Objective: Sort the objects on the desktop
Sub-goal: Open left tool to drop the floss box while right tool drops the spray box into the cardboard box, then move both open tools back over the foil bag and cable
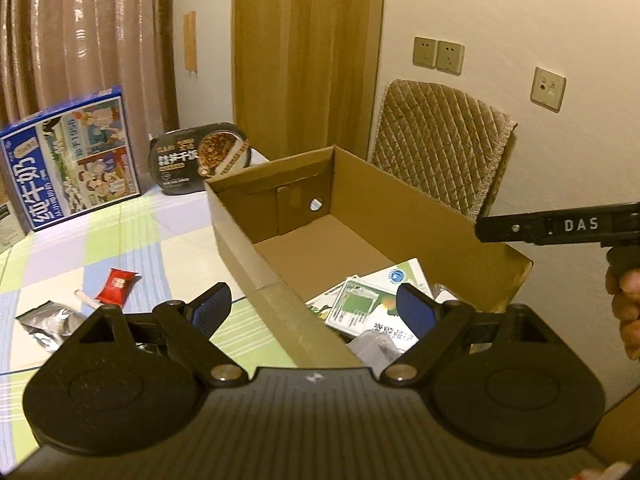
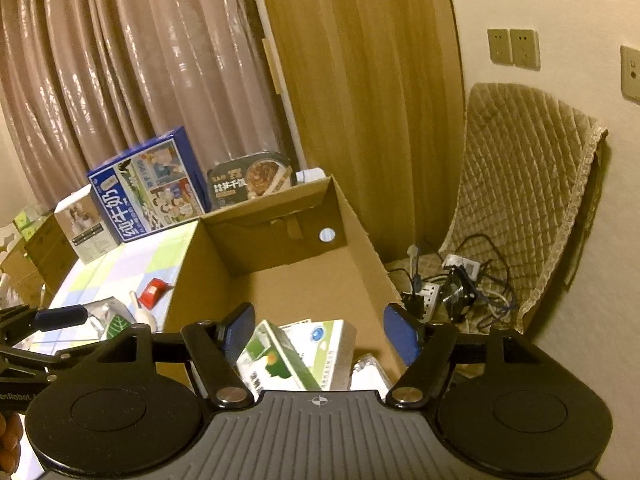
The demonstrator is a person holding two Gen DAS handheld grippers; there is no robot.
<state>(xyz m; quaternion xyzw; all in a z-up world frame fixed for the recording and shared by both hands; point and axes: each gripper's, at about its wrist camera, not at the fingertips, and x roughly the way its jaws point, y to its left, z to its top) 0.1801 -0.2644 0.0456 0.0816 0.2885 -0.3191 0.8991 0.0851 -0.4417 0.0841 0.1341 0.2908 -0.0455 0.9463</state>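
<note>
An open cardboard box [image 1: 404,208] [image 2: 280,280] stands on the checked tablecloth [image 1: 132,232]. Green-and-white boxes [image 1: 360,304] [image 2: 288,356] and a clear packet [image 1: 376,344] lie in its near end. My left gripper [image 1: 314,306] is open and empty, straddling the box's near left wall. My right gripper [image 2: 320,330] is open and empty, above the items in the box. A red sachet [image 1: 117,286] [image 2: 154,291], a silver pouch [image 1: 48,322] [image 2: 106,312] and a white tube [image 1: 86,299] lie on the cloth left of the box.
A blue milk carton box [image 1: 72,160] [image 2: 148,184] and a black rice meal tray [image 1: 200,158] [image 2: 250,180] stand at the back. A small white box [image 2: 82,226] is beside them. A padded chair [image 1: 440,140] [image 2: 528,184] holds tangled cables [image 2: 460,288] to the right.
</note>
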